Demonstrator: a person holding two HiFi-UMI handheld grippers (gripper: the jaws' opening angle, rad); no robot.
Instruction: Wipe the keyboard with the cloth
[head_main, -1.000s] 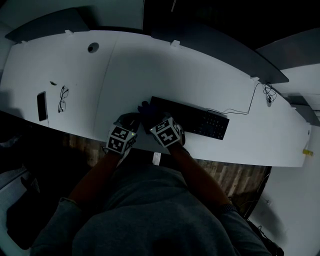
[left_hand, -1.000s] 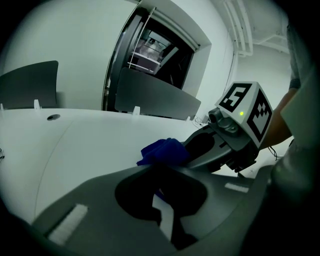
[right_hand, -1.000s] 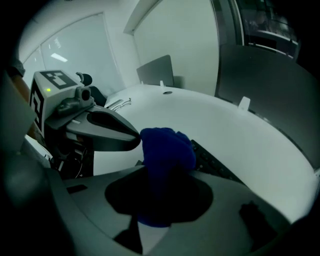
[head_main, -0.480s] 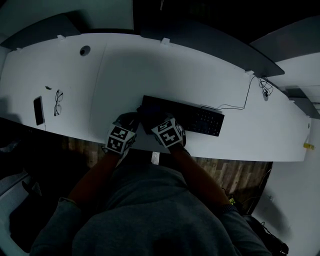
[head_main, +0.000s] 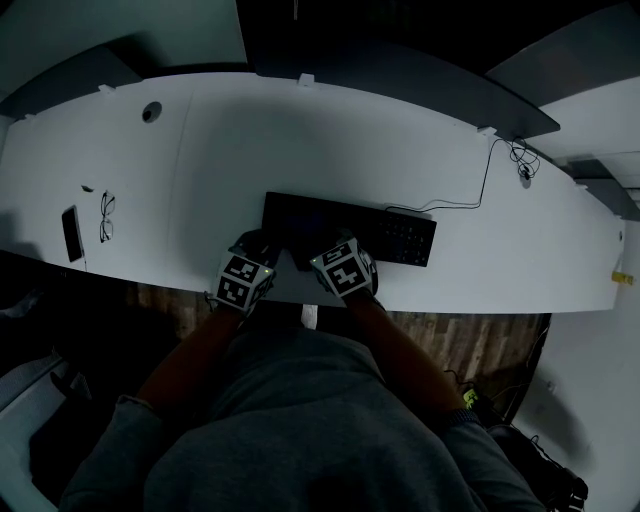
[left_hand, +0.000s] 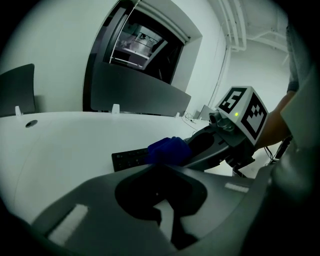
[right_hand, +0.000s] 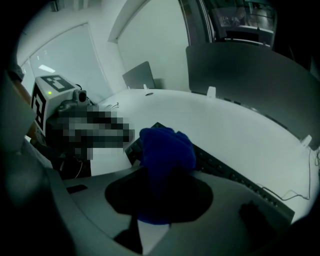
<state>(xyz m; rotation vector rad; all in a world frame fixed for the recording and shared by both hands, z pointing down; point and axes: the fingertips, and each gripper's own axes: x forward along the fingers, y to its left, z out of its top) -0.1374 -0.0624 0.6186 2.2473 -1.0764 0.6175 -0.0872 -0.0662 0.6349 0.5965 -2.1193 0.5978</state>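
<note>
Overhead, only the head view gave the layout: the black keyboard (head_main: 400, 235) lay at frame centre on the white desk (head_main: 330, 140), with the left gripper (head_main: 252, 250) and right gripper (head_main: 322, 250) at its lower-left end. Glasses (head_main: 105, 218) and a phone (head_main: 71, 233) sat far left. That view hid the cloth (right_hand: 167, 150). The right gripper view showed it as 1 deep-blue, crumpled wad, pinched between the right gripper's jaws over the keyboard's left end. The left gripper view showed its own jaws pressed together on nothing, with the cloth just beyond them at centre frame.
</note>
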